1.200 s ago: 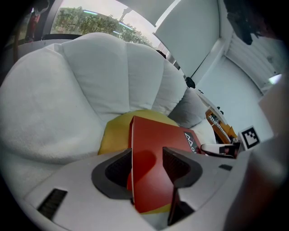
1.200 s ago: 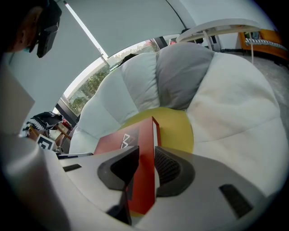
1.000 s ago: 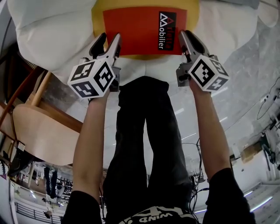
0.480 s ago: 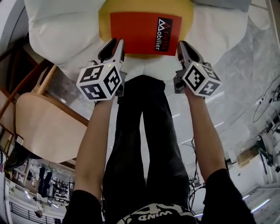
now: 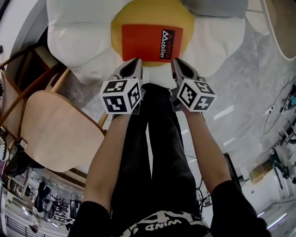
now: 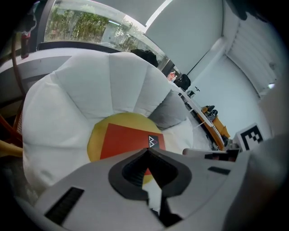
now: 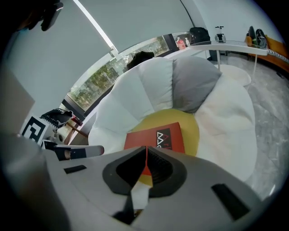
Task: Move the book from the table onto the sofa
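Since the book (image 5: 150,42) lies flat on the sofa's (image 5: 78,41) yellow cushion (image 5: 152,11), we judge the placing done. Our left gripper (image 5: 133,65) and right gripper (image 5: 178,65) hang near its edge, clear of it, their jaws just closed together on nothing.

The book (image 5: 148,42) has an orange-red cover with a black panel of white lettering. The sofa (image 5: 78,37) has white petal-shaped cushions and a yellow round centre, with one grey cushion (image 5: 212,7). The left claw (image 5: 135,61) and right claw (image 5: 176,62) are pale grey with black inner pads and black-and-white square-marker cubes, the floor (image 5: 245,74) is marbled grey, the chair (image 5: 55,134) is pale wood on a reddish-brown frame, and the person's trousers (image 5: 152,162) are black.
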`<state>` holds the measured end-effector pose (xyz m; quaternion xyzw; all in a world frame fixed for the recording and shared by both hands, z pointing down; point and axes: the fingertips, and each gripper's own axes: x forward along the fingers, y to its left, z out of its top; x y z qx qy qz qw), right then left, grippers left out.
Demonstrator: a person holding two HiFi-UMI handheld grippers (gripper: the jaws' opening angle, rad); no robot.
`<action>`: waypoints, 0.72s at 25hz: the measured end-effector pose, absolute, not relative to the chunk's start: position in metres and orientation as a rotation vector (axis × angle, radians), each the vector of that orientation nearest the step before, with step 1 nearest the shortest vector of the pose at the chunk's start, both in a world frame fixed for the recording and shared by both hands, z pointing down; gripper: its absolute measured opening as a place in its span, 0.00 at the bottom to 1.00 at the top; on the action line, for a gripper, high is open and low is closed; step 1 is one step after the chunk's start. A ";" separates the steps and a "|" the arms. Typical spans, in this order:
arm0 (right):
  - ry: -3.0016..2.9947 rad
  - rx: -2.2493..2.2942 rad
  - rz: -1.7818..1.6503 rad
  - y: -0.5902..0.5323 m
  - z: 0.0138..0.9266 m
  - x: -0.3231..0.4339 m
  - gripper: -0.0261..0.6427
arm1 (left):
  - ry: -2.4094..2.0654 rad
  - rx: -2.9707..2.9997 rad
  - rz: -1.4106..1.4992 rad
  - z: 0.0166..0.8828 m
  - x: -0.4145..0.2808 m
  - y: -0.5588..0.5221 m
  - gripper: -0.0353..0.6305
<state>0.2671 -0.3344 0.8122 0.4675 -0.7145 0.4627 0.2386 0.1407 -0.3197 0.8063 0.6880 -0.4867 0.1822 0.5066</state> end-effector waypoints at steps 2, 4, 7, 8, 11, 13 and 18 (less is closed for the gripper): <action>-1.966 1.271 1.278 -0.328 0.795 0.259 0.05 | -1.170 1.656 0.428 0.790 0.141 -0.316 0.07; -1.977 1.261 1.283 -0.322 0.777 0.253 0.05 | -1.169 1.660 0.429 0.773 0.140 -0.312 0.07; -1.998 1.253 1.287 -0.316 0.745 0.248 0.05 | -1.167 1.676 0.434 0.742 0.138 -0.308 0.07; -2.004 1.250 1.289 -0.313 0.732 0.247 0.05 | -1.164 1.680 0.429 0.729 0.137 -0.306 0.07; -2.026 1.242 1.285 -0.304 0.695 0.247 0.05 | -1.160 1.686 0.396 0.690 0.133 -0.300 0.07; -2.039 1.238 1.291 -0.298 0.670 0.247 0.05 | -1.159 1.700 0.393 0.664 0.130 -0.295 0.06; -2.088 1.211 1.295 -0.282 0.600 0.247 0.05 | -1.139 1.747 0.403 0.593 0.130 -0.280 0.06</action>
